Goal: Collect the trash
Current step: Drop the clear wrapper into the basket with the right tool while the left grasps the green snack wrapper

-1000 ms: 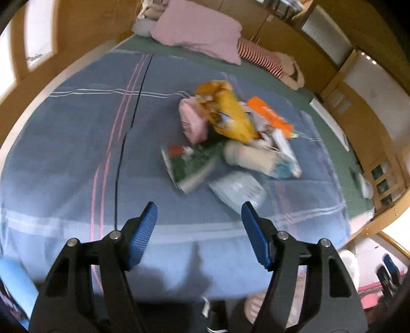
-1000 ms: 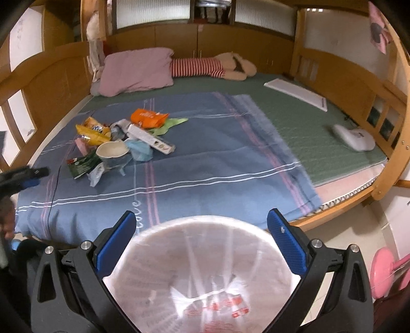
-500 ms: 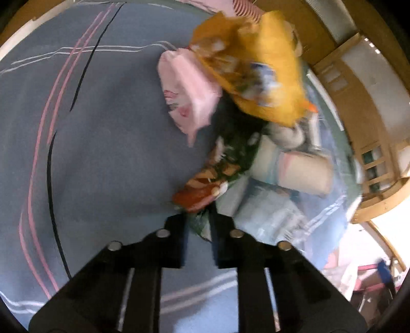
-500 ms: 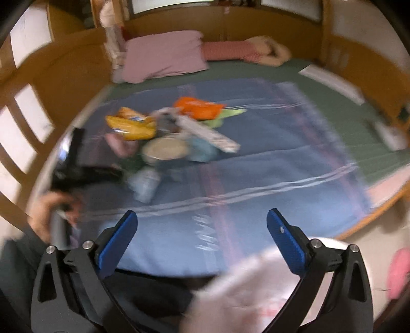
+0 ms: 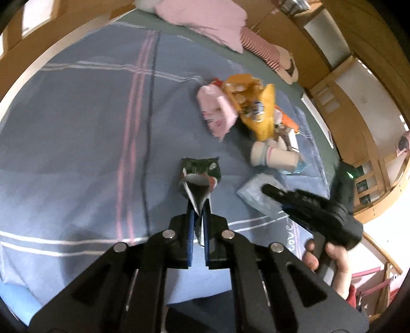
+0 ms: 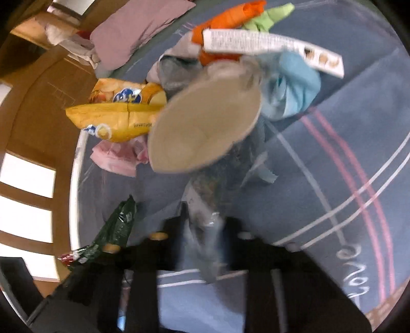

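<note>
My left gripper (image 5: 197,212) is shut on a dark green snack wrapper (image 5: 201,172) and holds it just above the blue blanket (image 5: 77,143). My right gripper (image 6: 205,228) is shut on a clear plastic wrapper (image 6: 205,217) at the near edge of the trash pile; in the left wrist view it (image 5: 271,190) sits over that wrapper (image 5: 256,197). The pile holds a yellow chip bag (image 6: 120,112), a paper cup (image 6: 205,130), a pink packet (image 5: 216,112), an orange bag (image 6: 228,15) and a long white box (image 6: 271,46). The green wrapper also shows in the right wrist view (image 6: 115,230).
A pink pillow (image 5: 205,18) and a striped plush toy (image 5: 266,51) lie at the head of the bed. A wooden bed frame (image 5: 364,143) runs along the sides. A light blue cloth (image 6: 294,87) and a green scrap (image 6: 271,15) lie in the pile.
My left gripper closed on the green wrapper and pulled it away from the pile. My right gripper left the white basket, moved to the pile and closed on the clear wrapper.
</note>
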The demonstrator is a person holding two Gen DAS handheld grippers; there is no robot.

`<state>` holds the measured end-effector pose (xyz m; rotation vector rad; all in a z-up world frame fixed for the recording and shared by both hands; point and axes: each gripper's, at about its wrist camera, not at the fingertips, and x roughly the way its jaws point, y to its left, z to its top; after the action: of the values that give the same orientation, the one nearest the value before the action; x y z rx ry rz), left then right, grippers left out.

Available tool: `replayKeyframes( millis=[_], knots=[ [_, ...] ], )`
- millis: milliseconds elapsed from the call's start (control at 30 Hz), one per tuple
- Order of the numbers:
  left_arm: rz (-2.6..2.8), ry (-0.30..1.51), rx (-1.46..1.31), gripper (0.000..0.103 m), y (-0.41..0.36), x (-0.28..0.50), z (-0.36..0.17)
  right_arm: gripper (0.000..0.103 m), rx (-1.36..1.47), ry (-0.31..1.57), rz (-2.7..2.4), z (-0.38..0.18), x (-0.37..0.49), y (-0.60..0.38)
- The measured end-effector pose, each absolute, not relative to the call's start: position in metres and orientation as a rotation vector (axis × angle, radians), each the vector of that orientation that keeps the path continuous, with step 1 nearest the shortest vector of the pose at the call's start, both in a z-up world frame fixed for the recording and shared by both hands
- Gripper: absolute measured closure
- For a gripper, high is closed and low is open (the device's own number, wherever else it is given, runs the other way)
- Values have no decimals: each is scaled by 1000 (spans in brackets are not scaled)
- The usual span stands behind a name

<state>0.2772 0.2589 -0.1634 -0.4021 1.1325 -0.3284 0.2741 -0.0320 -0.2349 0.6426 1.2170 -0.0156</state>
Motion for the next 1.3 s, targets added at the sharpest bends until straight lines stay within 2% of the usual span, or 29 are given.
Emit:
replayKeyframes(
  millis=[33, 67, 100, 133, 200, 300, 400, 467, 533, 600, 633, 700, 1067, 1300],
  knots=[
    [-322, 1145, -412, 79, 263, 278, -164, 92, 621, 1215, -12, -229, 269, -28],
    [-315, 1145, -421, 60, 269, 274, -165, 95, 601, 1213, -8, -225, 264, -24],
    [-294, 1142, -426, 50, 272, 275, -163, 95, 581, 1207, -3, -217, 255, -20],
    [-284, 1137, -423, 48, 271, 276, -163, 95, 573, 1202, -2, -215, 248, -18],
    [-275, 1136, -412, 34, 270, 281, -162, 95, 554, 1190, 16, -204, 232, -15],
    [-271, 1149, -364, 24, 253, 289, -170, 96, 487, 1180, 40, -194, 211, -9],
    [-244, 1178, -271, 22, 229, 296, -190, 96, 430, 1160, 37, -182, 200, -10],
    [-223, 1190, -221, 25, 222, 297, -199, 96, 395, 1148, 24, -178, 195, -10],
    [-215, 1200, -150, 47, 210, 303, -207, 96, 384, 1131, 16, -173, 189, -15],
    [-231, 1218, -116, 81, 204, 306, -214, 96, 384, 1110, 32, -168, 185, -17],
    [-237, 1223, -109, 87, 203, 307, -215, 96, 383, 1102, 43, -165, 181, -20],
    [-241, 1197, -97, 94, 204, 307, -211, 96, 368, 1074, 71, -155, 176, -19],
    [-525, 907, -217, 96, 201, 275, -132, 96, 178, 942, 7, -76, 112, -71],
    [-721, 855, -194, 96, 141, 247, -105, 96, 142, 1084, -109, -78, 49, -134]
  ],
)
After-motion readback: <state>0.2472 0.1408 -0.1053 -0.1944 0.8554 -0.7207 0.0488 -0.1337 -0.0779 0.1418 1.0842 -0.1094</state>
